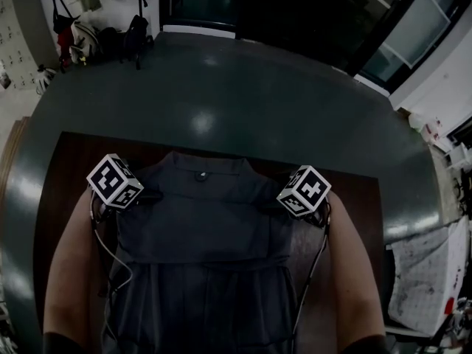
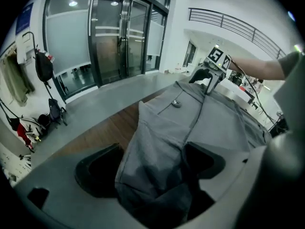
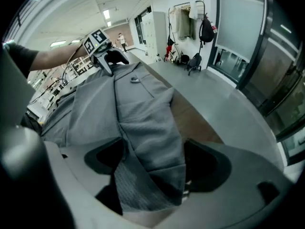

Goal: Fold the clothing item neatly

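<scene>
Tabletop [image 1: 354, 198]: dark wood, carrying the garment flat below me.
Garment [image 1: 203, 234]: grey, collar away from me, one shoulder between each pair of fingers [image 2: 97, 173]; I judge it light, soft and limp, prone to bunching.
Left gripper [image 2: 152, 168]: fingers wide, shoulder cloth loose between them.
Right gripper [image 3: 152, 171]: fingers [image 3: 207, 168] wide, the other shoulder's fold loose between them.
Hold: I'd pinch each shoulder seam, right between the fingers.

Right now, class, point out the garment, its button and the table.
garment [image 1: 199, 227], head view, the middle of its grey front.
button [image 1: 200, 175], head view, its centre.
table [image 1: 74, 153], head view, bare wood left of the garment.
</scene>
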